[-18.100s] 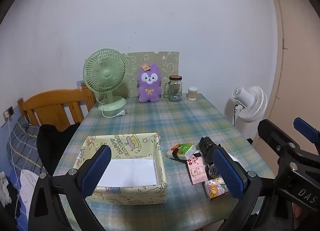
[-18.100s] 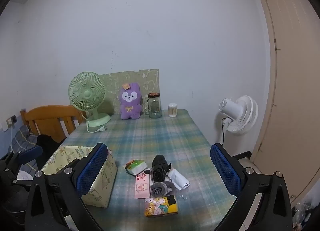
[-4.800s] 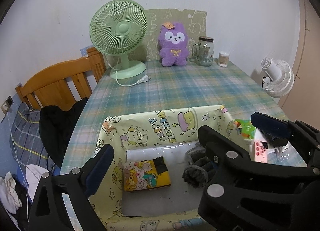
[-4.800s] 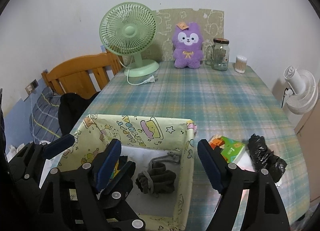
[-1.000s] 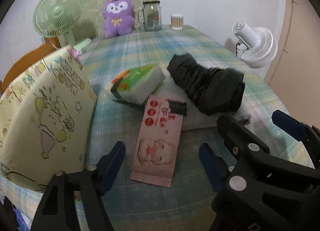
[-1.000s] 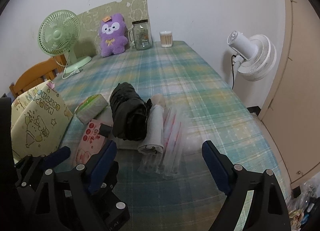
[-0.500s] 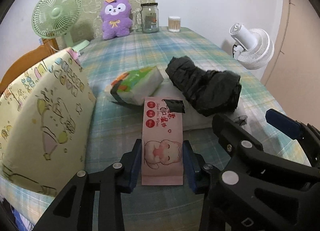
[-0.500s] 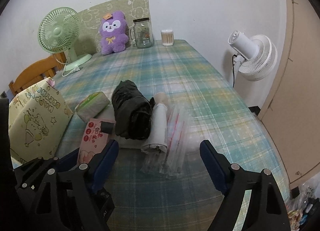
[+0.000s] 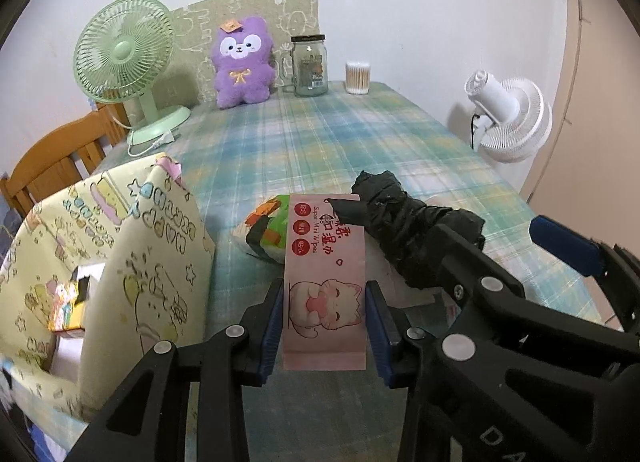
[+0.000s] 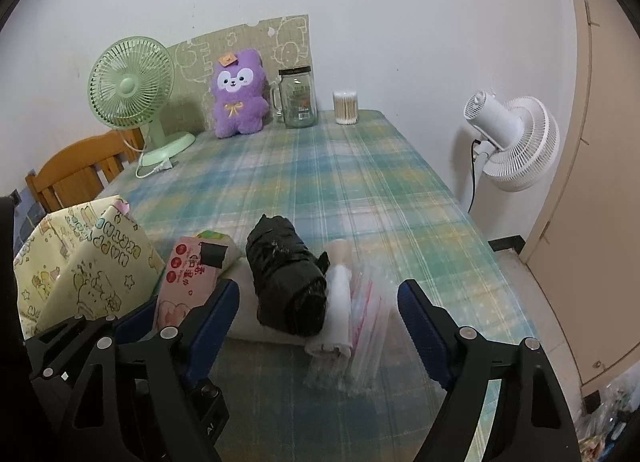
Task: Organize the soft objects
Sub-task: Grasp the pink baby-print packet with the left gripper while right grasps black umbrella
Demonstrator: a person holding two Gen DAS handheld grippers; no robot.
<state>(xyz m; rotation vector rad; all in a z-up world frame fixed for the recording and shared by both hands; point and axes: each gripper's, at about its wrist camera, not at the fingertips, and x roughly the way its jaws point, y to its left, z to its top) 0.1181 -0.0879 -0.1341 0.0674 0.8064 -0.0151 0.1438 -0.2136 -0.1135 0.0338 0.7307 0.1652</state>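
My left gripper [image 9: 325, 314] is shut on a pink wet-wipes pack [image 9: 325, 262] and holds it lifted off the table, right of the yellow cartoon fabric box [image 9: 152, 230]. The pack also shows in the right wrist view [image 10: 184, 278]. A green tissue pack [image 9: 264, 230], a black rolled bundle [image 9: 404, 218], a white cloth [image 10: 338, 302] and a clear bag of straws [image 10: 368, 326] lie on the plaid table. My right gripper [image 10: 320, 326] is open and empty above the black bundle [image 10: 286, 274]. A yellow cartoon pack [image 9: 60, 302] lies inside the box.
At the table's far end stand a green desk fan [image 9: 128, 62], a purple plush [image 9: 242, 62], a glass jar [image 9: 309, 66] and a cotton swab tub [image 9: 357, 78]. A white floor fan [image 10: 512, 142] stands to the right. A wooden chair [image 9: 52, 166] is at left.
My left gripper has closed on the pink wipes pack and raised it off the table. My right gripper has stayed open over the black bundle.
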